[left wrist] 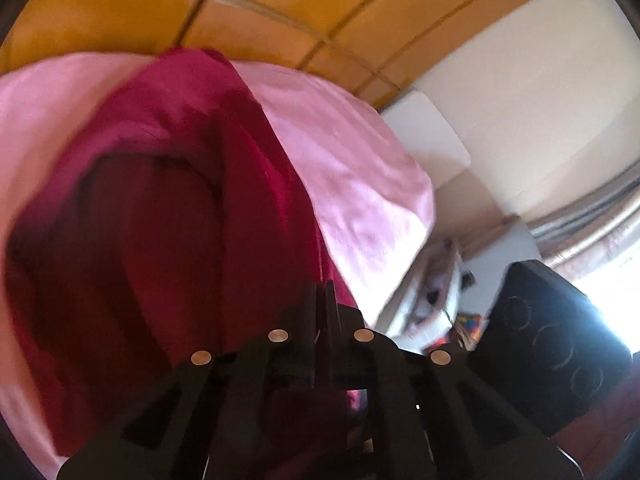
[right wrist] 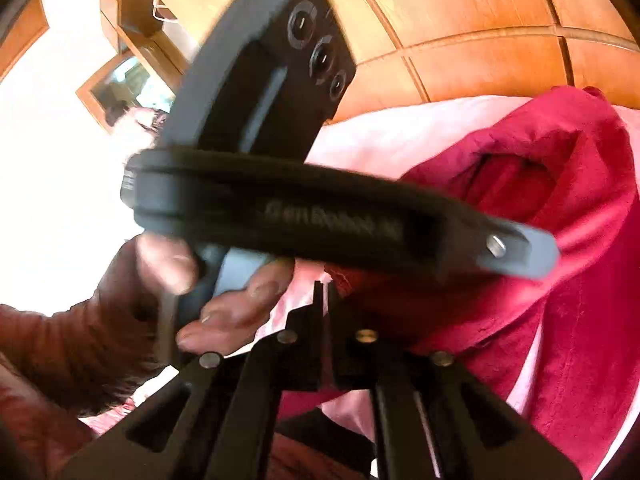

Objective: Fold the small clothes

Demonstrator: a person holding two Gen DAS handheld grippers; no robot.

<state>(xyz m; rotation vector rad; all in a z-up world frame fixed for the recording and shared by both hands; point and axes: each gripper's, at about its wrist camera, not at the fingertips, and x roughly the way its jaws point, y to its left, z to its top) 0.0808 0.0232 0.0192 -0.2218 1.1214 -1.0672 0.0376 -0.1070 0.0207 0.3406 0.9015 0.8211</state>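
Crimson cloth: I see the red garment [left wrist: 160, 184] spread over the pink bedsheet [left wrist: 348, 160], lifted at its near end, where both of my grippers have it.
Long axis: in my left view the garment runs from my fingers away toward the wooden headboard [left wrist: 280, 4], narrowing at the far tip.
Fold: a dark hollow opens in the middle of the cloth, so it hangs as a loose tube and not flat.
Left gripper [left wrist: 320, 292]: my fingers are pressed together with red fabric pinched between the tips.
Right gripper [right wrist: 323, 292]: fingers are drawn close, a thin slit between them; a red hem sits at the tips, so I read it as clamped on the garment.
Other view: from my right camera the garment bulges to the right, its far end near the headboard [right wrist: 460, 12].
Left tool body: the black housing of the left device [right wrist: 280, 208] crosses my right view, held by the left hand [right wrist: 224, 292].
Blur: both pictures are smeared, so I cannot make out fine cloth edges.
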